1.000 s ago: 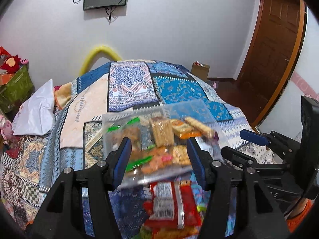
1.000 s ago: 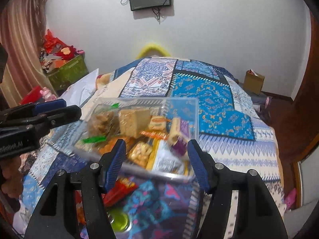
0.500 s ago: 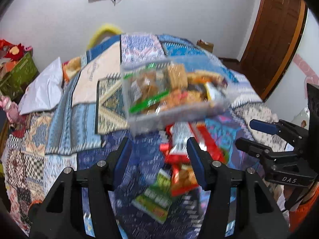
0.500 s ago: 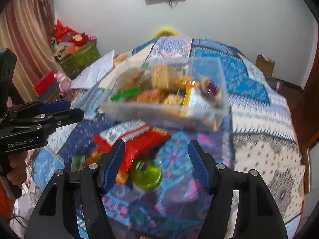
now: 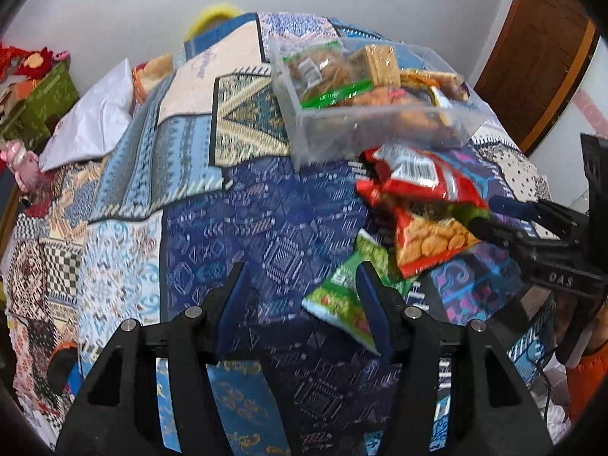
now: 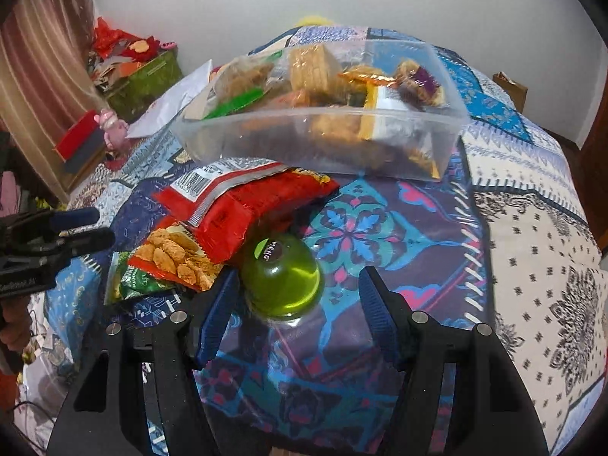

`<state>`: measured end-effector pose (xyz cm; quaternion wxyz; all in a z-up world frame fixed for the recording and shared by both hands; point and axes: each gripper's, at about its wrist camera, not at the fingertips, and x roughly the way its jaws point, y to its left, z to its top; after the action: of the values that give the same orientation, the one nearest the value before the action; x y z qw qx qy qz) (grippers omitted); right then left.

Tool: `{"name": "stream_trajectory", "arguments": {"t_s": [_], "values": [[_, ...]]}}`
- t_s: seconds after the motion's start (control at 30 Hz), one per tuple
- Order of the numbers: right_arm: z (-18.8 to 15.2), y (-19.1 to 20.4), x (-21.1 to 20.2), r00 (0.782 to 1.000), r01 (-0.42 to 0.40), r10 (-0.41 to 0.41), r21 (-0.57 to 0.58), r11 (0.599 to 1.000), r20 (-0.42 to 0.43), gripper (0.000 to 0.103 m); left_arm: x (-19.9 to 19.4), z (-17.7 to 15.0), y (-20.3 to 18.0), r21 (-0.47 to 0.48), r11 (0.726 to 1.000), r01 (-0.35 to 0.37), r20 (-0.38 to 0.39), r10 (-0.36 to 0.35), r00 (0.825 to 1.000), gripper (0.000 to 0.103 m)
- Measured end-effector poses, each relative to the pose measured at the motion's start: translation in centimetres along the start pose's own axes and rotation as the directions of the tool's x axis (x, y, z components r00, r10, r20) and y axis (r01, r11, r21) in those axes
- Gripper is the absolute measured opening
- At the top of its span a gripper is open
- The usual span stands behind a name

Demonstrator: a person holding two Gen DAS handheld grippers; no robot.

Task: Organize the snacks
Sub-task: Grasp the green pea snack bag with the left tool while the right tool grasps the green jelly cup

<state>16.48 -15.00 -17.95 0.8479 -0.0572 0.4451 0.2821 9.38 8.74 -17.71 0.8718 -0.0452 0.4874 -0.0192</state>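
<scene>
Right gripper closing around green bottle (pads not touching); left gripper parted, empty

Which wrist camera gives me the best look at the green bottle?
The right wrist view: the green bottle lies on the bedspread, cap towards the camera, just beyond the open right gripper. The left wrist view doesn't show it; snack packets cover that spot.

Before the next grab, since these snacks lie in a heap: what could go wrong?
The red bag lies over the orange packet and against the green bottle, so pulling one may drag the others. The bottle, lying on its side, may roll. The clear box already looks full.
</scene>
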Motion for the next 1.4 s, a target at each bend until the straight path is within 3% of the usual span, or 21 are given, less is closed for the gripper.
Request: {"name": "stream_trajectory", "arguments": {"t_s": [0.03,0.1,0.13,0.37,0.43,0.53,0.77,0.9,1.0,1.4], "values": [[0.1,0.1,0.2,1.000,-0.001,0.000,-0.002,1.000,-0.006,0.060,0.1,-0.2,0.0,-0.001,1.000,0.006,-0.004,-0.006,1.000,0.057],[0.2,0.3,0.8,1.000,-0.026,0.026,0.001,1.000,-0.015,0.046,0.2,-0.6,-0.3,0.004,1.000,0.018,-0.013,-0.017,1.000,0.057],[0.1,0.4,0.9,0.999,-0.030,0.030,0.006,1.000,-0.015,0.044,0.3,-0.7,-0.5,0.009,1.000,0.019,-0.018,-0.018,1.000,0.057],[-0.6,0.4,0.0,1.000,-0.026,0.026,0.031,0.999,0.015,0.043,0.0,-1.0,-2.6,0.062,0.996,0.063,-0.020,-0.061,0.998,0.057],[-0.9,-0.2,-0.6,0.999,-0.026,0.025,0.050,0.998,0.022,0.043,0.4,-1.1,-3.2,0.072,0.995,0.070,-0.033,-0.068,0.997,0.065],[-1.6,-1.1,-1.5,0.999,-0.023,0.021,0.077,0.997,0.029,0.043,1.5,-0.9,-3.8,0.087,0.993,0.079,-0.058,-0.074,0.996,0.065],[-2.8,-2.8,-3.5,0.999,-0.004,-0.001,0.122,0.993,0.041,0.043,4.7,0.3,-3.9,0.056,0.997,0.050,-0.117,-0.043,0.992,0.066],[-2.8,-3.5,-4.1,0.998,0.001,-0.009,0.140,0.990,0.055,0.043,5.0,0.2,-3.4,0.034,0.999,0.037,-0.077,-0.034,0.996,0.064],[-2.7,-3.8,-4.4,0.998,0.003,-0.013,0.146,0.989,0.067,0.043,4.5,-0.2,-3.3,0.041,0.999,0.014,-0.051,-0.012,0.999,0.052],[-1.3,-3.9,-5.5,0.993,0.002,-0.019,0.143,0.990,0.118,0.043,0.3,1.2,-1.6,-0.024,0.999,-0.030,0.069,0.032,0.997,0.050]]}}
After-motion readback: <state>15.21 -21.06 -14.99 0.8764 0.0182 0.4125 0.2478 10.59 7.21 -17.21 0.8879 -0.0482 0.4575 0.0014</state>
